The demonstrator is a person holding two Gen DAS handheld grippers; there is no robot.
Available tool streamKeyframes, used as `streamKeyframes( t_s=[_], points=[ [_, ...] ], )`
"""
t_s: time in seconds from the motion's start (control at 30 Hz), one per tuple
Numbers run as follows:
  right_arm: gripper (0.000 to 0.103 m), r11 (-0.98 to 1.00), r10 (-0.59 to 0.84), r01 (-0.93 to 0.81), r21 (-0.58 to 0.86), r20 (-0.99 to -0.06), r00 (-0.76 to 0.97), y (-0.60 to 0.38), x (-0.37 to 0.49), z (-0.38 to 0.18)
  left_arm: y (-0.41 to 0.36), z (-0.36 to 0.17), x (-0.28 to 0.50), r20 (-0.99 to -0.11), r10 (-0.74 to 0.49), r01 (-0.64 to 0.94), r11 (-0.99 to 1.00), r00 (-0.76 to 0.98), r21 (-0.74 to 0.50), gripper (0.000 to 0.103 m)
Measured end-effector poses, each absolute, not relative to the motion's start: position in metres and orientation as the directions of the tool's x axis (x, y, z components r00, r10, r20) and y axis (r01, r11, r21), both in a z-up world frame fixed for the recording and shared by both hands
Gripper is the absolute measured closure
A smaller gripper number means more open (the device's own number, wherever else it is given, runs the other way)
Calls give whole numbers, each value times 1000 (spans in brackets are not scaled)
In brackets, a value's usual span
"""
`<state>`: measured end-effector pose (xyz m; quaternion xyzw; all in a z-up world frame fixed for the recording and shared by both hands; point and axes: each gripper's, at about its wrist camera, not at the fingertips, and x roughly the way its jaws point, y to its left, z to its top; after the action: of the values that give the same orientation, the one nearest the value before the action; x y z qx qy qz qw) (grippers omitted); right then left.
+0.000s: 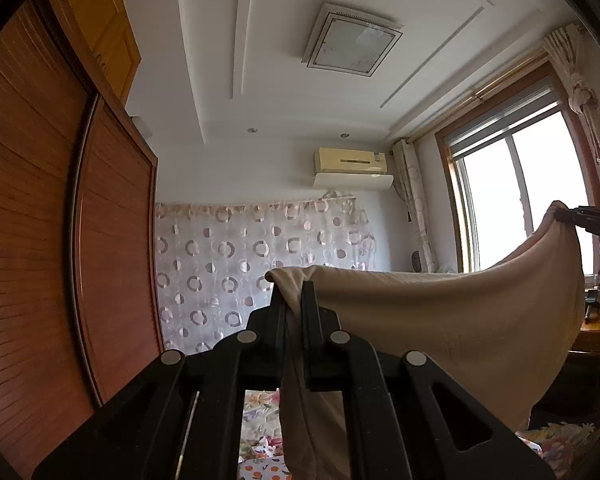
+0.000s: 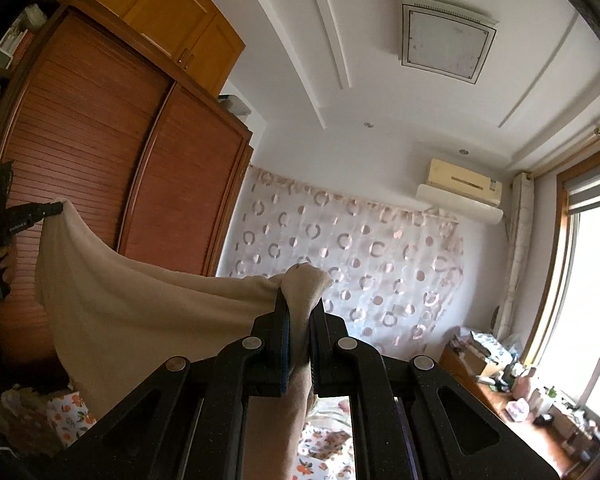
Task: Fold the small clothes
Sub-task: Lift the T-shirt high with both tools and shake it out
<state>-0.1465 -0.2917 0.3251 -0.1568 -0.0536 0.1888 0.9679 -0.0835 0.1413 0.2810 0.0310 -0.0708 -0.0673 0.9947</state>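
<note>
garment [image 1: 440,320] strung between left gripper [image 1: 294,292] and right gripper [image 1: 568,214] | wardrobe [image 1: 60,240] at 9 o'clock | window [image 1: 520,200] at 3 | curtain [image 1: 260,260] at 12

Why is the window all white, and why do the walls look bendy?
Left wrist view: the window is blown out by daylight, so nothing outside shows; the wardrobe bows from the fisheye lens. Right wrist view: the window glares white too, the ceiling lines curve, and the beige cloth looks dim.
</note>
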Motion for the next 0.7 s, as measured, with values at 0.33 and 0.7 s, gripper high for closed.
streamKeyframes(
  t_s=[0.33,0.7],
  points=[
    [96,887,370,-345,-308,24,929,-293,-109,311,136,289,-66,131,-116,107,992,985,73,96],
    [96,876,383,-427,-225,-215,898,-278,37,225,133,183,85,-134,-57,66,996,989,63,96]
  ],
)
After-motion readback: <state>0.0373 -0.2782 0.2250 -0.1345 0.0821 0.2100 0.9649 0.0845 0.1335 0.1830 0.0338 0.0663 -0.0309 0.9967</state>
